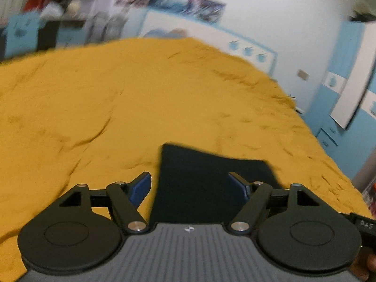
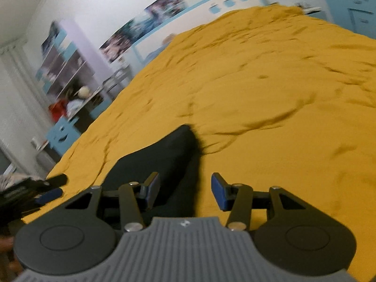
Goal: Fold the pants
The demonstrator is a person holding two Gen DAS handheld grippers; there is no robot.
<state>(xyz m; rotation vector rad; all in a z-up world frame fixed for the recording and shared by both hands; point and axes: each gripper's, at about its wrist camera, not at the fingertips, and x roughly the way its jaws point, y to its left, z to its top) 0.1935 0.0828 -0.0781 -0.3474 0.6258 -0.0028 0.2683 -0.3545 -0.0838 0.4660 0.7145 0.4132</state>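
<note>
While both grippers' fingers (image 1: 141, 188) gape empty, dark pants (image 1: 206, 183) lie flat beneath.

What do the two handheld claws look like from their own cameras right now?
Both look alike. The left claw and right claw each have blue pads on black linkage arms with silver pivot pins, two round black discs, and a grey ribbed body bearing a small white emblem. No cables or sleeves are visible.
</note>
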